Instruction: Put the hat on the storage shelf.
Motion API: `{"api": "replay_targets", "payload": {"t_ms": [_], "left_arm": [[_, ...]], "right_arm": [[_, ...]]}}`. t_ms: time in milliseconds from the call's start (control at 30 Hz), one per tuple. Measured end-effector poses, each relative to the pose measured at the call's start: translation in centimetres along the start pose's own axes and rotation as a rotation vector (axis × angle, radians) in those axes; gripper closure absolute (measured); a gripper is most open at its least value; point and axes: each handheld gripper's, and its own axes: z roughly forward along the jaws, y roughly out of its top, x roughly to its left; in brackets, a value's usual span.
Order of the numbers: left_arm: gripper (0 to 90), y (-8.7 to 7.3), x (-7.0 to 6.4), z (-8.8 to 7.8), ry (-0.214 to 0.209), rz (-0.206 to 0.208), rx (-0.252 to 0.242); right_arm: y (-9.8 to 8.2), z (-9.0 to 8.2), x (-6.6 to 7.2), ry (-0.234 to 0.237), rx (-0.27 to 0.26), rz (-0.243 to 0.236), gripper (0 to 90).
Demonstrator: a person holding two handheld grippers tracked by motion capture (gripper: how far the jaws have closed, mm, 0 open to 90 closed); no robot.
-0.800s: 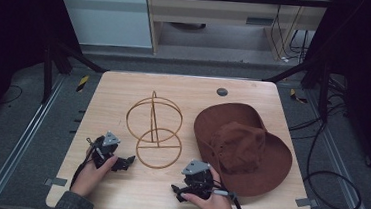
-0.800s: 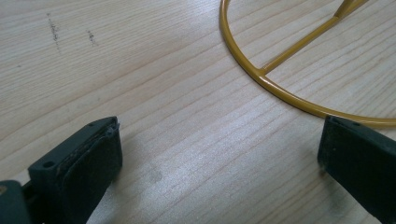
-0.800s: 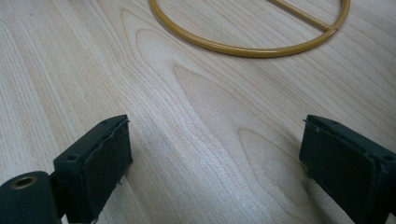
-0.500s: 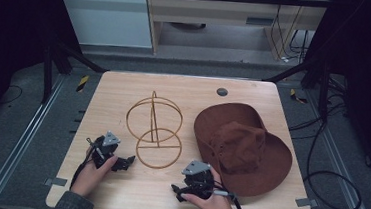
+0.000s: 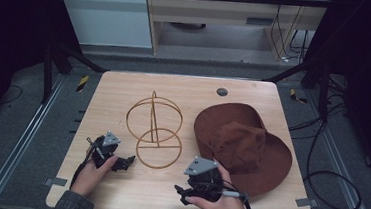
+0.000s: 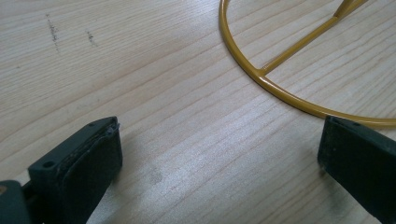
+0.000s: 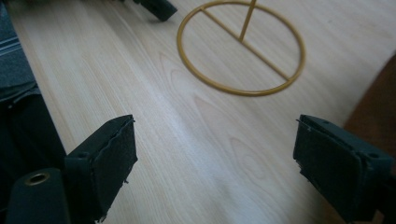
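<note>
On the table [image 5: 125, 84]:
Wire stand [image 5: 154, 127]: sitting at centre; its ring base toward six o'clock
Left gripper [image 5: 128, 160]: resting at nine o'clock of the ring; jaws released, holding nothing
Right gripper [image 5: 182, 193]: lying at five o'clock of the ring; jaws spread, empty
Brown hat [image 5: 243, 144]: lying at three o'clock of the stand

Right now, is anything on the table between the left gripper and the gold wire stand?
Nothing visible. The left gripper has open jaws over bare table, and the gold wire stand has its base ring just ahead of them.
</note>
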Motion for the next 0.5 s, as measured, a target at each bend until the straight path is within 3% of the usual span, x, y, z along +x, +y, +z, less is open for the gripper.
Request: {"api": "replay_targets", "payload": {"t_ms": [67, 100, 200, 233, 267, 300, 333, 400, 500], "left_arm": [[0.0, 0.0, 0.0, 0.0, -0.001, -0.001, 0.0], [0.0, 0.0, 0.0, 0.0, -0.001, 0.001, 0.0], [0.0, 0.0, 0.0, 0.0, -0.001, 0.001, 0.0], [0.0, 0.0, 0.0, 0.0, -0.001, 0.001, 0.0], [0.0, 0.0, 0.0, 0.0, -0.001, 0.001, 0.0], [0.0, 0.0, 0.0, 0.0, -0.001, 0.001, 0.0], [0.0, 0.0, 0.0, 0.0, -0.001, 0.001, 0.0], [0.0, 0.0, 0.0, 0.0, -0.001, 0.002, 0.0], [0.0, 0.0, 0.0, 0.0, -0.001, 0.001, 0.0]], "right_arm": [[0.3, -0.7, -0.4, -0.002, 0.002, 0.0, 12.1], [0.9, -2.0, -1.8, -0.013, 0.009, 0.015, 11.4], [1.2, -3.3, -3.9, -0.042, 0.027, 0.037, 11.0], [1.2, -3.3, -3.9, -0.042, 0.027, 0.037, 11.0], [1.2, -4.2, -5.9, -0.073, 0.05, 0.059, 10.5], [1.2, -4.2, -5.9, -0.073, 0.05, 0.059, 10.5], [1.0, -5.0, -7.6, -0.098, 0.066, 0.082, 10.6], [1.0, -5.3, -8.2, -0.106, 0.07, 0.088, 10.7], [0.5, -6.7, -11.1, -0.137, 0.101, 0.125, 12.0]]}}
